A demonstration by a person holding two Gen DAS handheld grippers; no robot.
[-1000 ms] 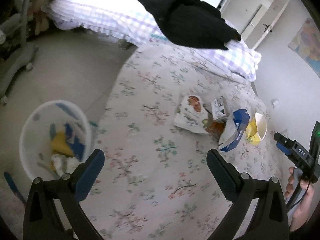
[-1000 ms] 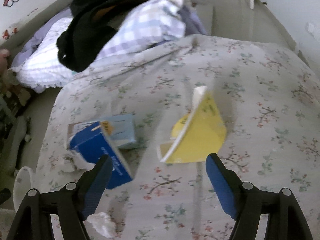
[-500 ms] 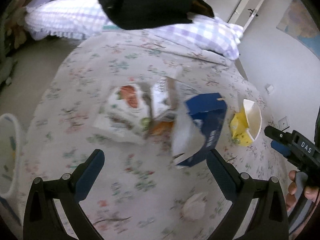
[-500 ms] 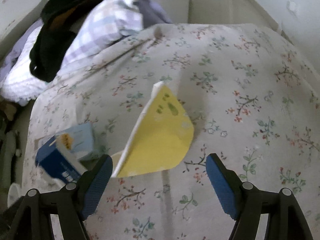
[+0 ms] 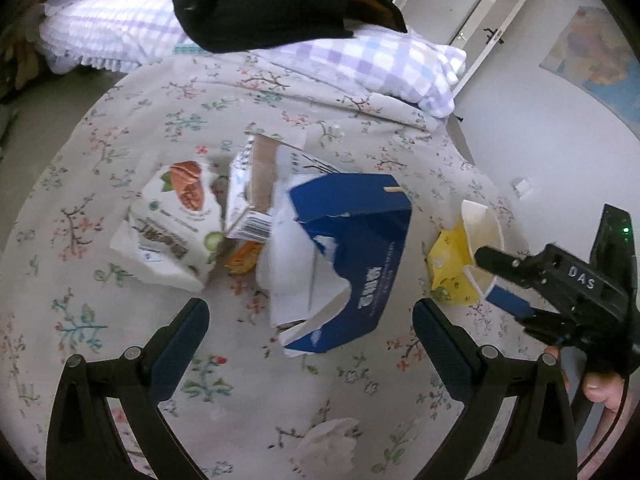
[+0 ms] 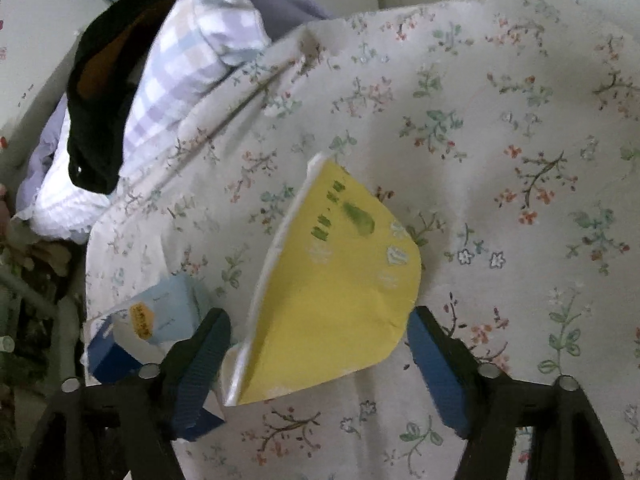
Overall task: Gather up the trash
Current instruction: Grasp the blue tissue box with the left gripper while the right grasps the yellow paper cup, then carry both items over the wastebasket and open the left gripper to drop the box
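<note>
Trash lies on the floral bedspread [image 5: 120, 360]. A torn blue carton [image 5: 352, 256] sits just ahead of my open left gripper [image 5: 312, 340]. Behind it lie a white snack bag [image 5: 172, 224] and a small white box [image 5: 260, 192]. A crumpled tissue [image 5: 328, 444] lies between my left fingers, near the bottom edge. A crushed yellow paper cup [image 6: 332, 292] stands between the jaws of my open right gripper [image 6: 320, 364]; no pad visibly touches it. The cup [image 5: 464, 256] and right gripper [image 5: 504, 280] also show in the left wrist view.
A checked pillow [image 5: 360, 60] and a black garment [image 5: 280, 0] lie at the head of the bed. A light blue box [image 6: 164, 316] and the blue carton [image 6: 116, 360] sit left of the right gripper. A wall and door [image 5: 472, 12] stand beyond the bed.
My left gripper swung from the trash bin on the floor to the pile of trash and closed in on the blue carton. My right gripper moved forward until the yellow cup lies between its jaws.
</note>
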